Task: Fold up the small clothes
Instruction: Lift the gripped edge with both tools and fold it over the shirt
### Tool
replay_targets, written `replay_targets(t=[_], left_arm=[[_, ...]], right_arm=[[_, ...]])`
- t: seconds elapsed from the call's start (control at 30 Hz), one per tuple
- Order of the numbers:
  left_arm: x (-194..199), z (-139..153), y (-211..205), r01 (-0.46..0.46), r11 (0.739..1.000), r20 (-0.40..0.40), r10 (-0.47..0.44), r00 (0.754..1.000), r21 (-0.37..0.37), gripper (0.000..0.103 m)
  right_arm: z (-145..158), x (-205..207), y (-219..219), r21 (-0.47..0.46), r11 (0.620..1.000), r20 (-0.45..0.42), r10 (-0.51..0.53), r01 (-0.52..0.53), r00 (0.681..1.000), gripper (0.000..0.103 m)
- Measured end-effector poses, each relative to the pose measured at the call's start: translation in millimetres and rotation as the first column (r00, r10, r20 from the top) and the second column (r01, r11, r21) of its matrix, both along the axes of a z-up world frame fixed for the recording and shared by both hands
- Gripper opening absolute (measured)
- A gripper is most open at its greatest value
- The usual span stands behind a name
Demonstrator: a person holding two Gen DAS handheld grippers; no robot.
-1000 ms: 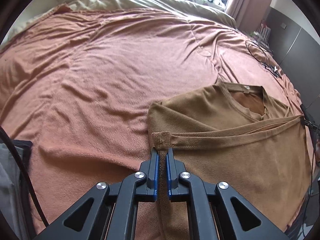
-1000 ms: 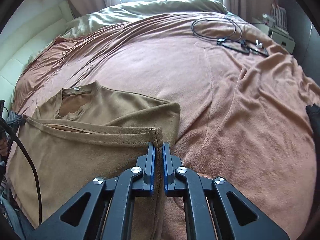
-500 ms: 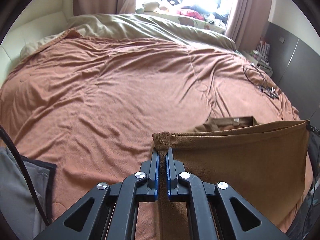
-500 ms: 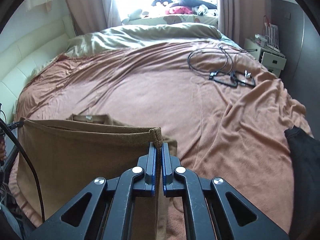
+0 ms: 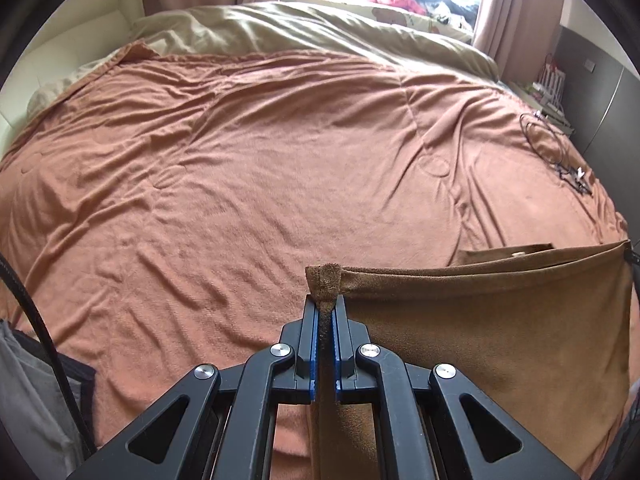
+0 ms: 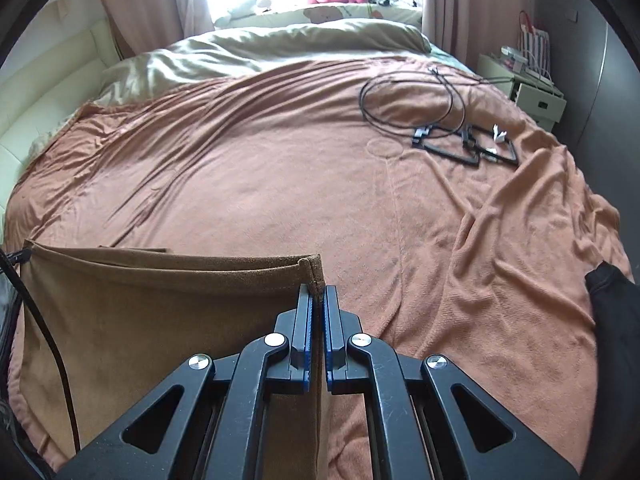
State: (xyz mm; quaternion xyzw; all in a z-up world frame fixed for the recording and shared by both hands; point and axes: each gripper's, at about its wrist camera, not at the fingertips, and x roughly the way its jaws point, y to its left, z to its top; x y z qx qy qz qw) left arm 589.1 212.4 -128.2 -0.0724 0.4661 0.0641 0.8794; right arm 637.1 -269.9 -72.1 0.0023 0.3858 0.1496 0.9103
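A brown t-shirt [image 5: 480, 328] hangs stretched between my two grippers above the bed. My left gripper [image 5: 325, 306] is shut on one hem corner of it. My right gripper [image 6: 316, 296] is shut on the other hem corner, with the shirt [image 6: 160, 312] hanging taut to its left. The hem runs as a straight upper edge between them. A bit of the neckline with its label [image 5: 516, 249] shows behind that edge. The lower part of the shirt is hidden behind the lifted cloth.
An orange-brown blanket [image 5: 260, 168] covers the bed. Black cables and flat black frames [image 6: 460, 136] lie on it at the far right. A beige duvet [image 6: 280, 52] lies at the far end. A dark garment [image 6: 612, 300] is at the right edge. A white nightstand [image 6: 536, 96] stands beyond.
Both grippers rose with the hem corners, lifting the hem off the shirt's body. It now hangs as a taut sheet and hides most of the neckline.
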Motion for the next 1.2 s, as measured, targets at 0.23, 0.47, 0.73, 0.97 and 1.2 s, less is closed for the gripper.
replay_targets(t=[0.23, 0.47, 0.73, 0.97, 1.2], left_arm=[[21, -33, 8, -0.026, 1.0, -0.058, 0.026, 0.998, 0.005, 0.005], [36, -39, 11, -0.042, 0.999, -0.068, 0.044, 0.997, 0.025, 0.005], [47, -39, 18, -0.064, 0.998, -0.046, 0.065, 0.997, 0.03, 0.005], [60, -52, 19, -0.069, 0.997, -0.076, 0.072, 0.994, 0.046, 0.005], [58, -60, 13, -0.06, 0.998, -0.127, 0.062, 0.99, 0.02, 0.012]], right_arm=[[-14, 36, 13, -0.003, 1.0, -0.041, -0.024, 0.024, 0.999, 0.001], [-20, 55, 20, -0.023, 0.999, -0.051, -0.044, 0.043, 0.998, 0.001], [-26, 69, 23, -0.018, 0.997, -0.04, -0.071, 0.071, 0.997, 0.001], [-36, 80, 27, -0.035, 0.996, -0.05, -0.08, 0.079, 0.996, 0.0], [-36, 82, 27, -0.075, 0.991, -0.076, -0.114, 0.108, 0.991, 0.009]])
